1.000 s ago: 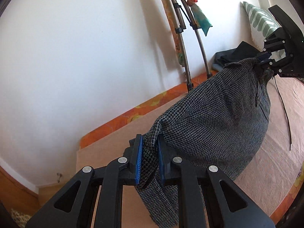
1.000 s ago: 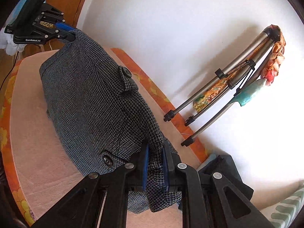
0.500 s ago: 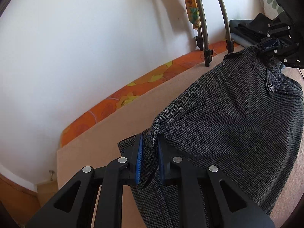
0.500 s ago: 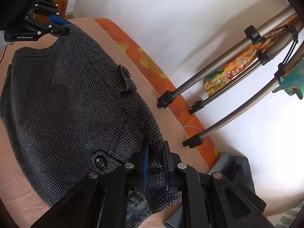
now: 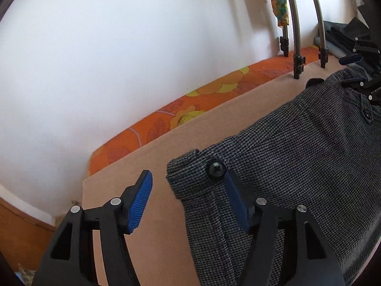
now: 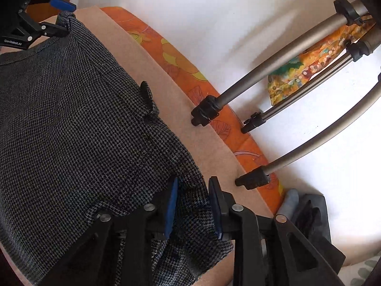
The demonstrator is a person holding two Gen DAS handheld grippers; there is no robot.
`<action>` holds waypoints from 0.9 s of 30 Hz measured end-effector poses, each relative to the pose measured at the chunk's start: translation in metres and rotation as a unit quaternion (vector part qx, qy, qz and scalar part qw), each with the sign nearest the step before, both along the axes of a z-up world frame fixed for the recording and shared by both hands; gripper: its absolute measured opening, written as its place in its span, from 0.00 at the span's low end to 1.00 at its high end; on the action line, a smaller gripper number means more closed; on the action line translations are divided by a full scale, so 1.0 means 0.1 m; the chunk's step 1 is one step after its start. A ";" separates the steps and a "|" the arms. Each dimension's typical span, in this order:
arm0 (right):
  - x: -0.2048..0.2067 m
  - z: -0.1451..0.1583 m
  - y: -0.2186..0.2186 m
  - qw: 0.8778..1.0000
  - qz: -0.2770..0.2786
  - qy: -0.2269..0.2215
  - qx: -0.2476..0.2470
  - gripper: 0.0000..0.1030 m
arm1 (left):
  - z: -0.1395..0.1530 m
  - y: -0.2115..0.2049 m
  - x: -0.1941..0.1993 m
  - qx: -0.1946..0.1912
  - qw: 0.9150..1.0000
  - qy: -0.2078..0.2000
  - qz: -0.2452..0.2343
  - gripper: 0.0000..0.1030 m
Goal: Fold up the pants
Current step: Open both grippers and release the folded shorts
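The dark grey houndstooth pants [image 5: 297, 166] lie flat on the beige blanket [image 5: 147, 166], waistband toward the wall. My left gripper [image 5: 188, 195] is open at the waistband corner with a black button [image 5: 216, 168]; the fabric rests against the right pad only. My right gripper [image 6: 194, 205] is open, jaws a little apart, with the other waistband corner [image 6: 190, 205] lying loose between the pads. Each gripper shows in the other's view: the right one [image 5: 357, 71] and the left one [image 6: 47, 16].
A tripod with grey legs [image 6: 273, 76] stands on the orange flowered bedcover [image 6: 181, 71] by the white wall. A patterned cloth [image 6: 309, 71] hangs from it. Folded dark clothes [image 6: 314, 217] lie at the right. A wooden floor [image 5: 28, 243] lies beyond the bed's end.
Both grippers lowered the pants onto the blanket and then opened, letting go of the waistband. The pants went from hanging between the grippers to lying flat.
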State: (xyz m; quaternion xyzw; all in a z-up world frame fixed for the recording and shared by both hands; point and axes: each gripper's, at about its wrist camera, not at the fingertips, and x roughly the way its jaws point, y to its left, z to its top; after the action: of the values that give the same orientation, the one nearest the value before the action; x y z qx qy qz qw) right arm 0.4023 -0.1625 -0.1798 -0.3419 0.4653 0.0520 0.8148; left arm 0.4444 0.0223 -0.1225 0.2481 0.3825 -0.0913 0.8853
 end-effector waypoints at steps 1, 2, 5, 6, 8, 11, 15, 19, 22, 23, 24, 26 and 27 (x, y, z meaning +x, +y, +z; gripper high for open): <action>0.01 0.02 -0.02 1.000 -0.007 -0.005 0.007 0.47 | 0.04 0.08 -0.02 -0.002 1.000 -0.003 0.010 0.62; 0.00 0.06 -0.04 1.000 -0.012 -0.008 0.018 0.49 | 0.07 0.16 -0.01 -0.006 1.000 -0.005 0.017 0.62; -0.10 0.17 -0.04 0.999 -0.019 -0.027 0.033 0.63 | 0.20 0.37 -0.15 -0.027 0.999 -0.008 0.027 0.62; -0.15 0.21 -0.04 0.999 -0.020 -0.035 0.031 0.67 | 0.23 0.44 -0.22 -0.037 0.999 -0.004 0.029 0.62; -0.28 0.32 -0.02 0.998 -0.023 -0.047 0.037 0.68 | 0.27 0.60 -0.39 -0.062 0.997 0.003 0.035 0.62; -0.52 0.51 0.07 0.996 -0.010 -0.061 0.060 0.72 | 0.24 0.77 -0.70 -0.099 0.994 0.022 0.037 0.61; -0.86 0.75 0.28 0.993 0.012 -0.057 0.106 0.73 | 0.10 0.88 -1.06 -0.166 0.983 0.073 0.029 0.61; -1.21 0.85 0.67 0.982 0.045 -0.008 0.184 0.73 | -0.07 0.84 -1.22 -0.191 0.976 0.099 0.026 0.61; -1.50 0.81 1.08 0.972 0.075 0.027 0.223 0.71 | -0.17 0.91 -1.28 -0.225 0.967 0.111 0.038 0.61; -1.58 0.77 1.20 0.968 0.080 0.038 0.236 0.71 | -0.20 0.92 -1.28 -0.236 0.964 0.113 0.044 0.61; -1.65 0.72 1.31 0.965 0.082 0.047 0.246 0.69 | -0.23 0.93 -1.28 -0.245 0.962 0.114 0.048 0.61; -1.74 0.57 1.50 0.961 0.085 0.064 0.257 0.65 | -0.27 0.95 -1.30 -0.250 0.960 0.116 0.052 0.61; -1.77 0.51 1.58 0.960 0.085 0.071 0.258 0.61 | -0.29 0.95 -1.31 -0.252 0.959 0.116 0.055 0.61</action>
State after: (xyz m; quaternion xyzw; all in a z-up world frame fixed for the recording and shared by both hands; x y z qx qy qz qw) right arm 0.2255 -0.0042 -0.1289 -0.1535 0.4618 0.2631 0.8331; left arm 0.3137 0.1173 -0.1518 -0.0164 0.4599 -0.1638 0.8726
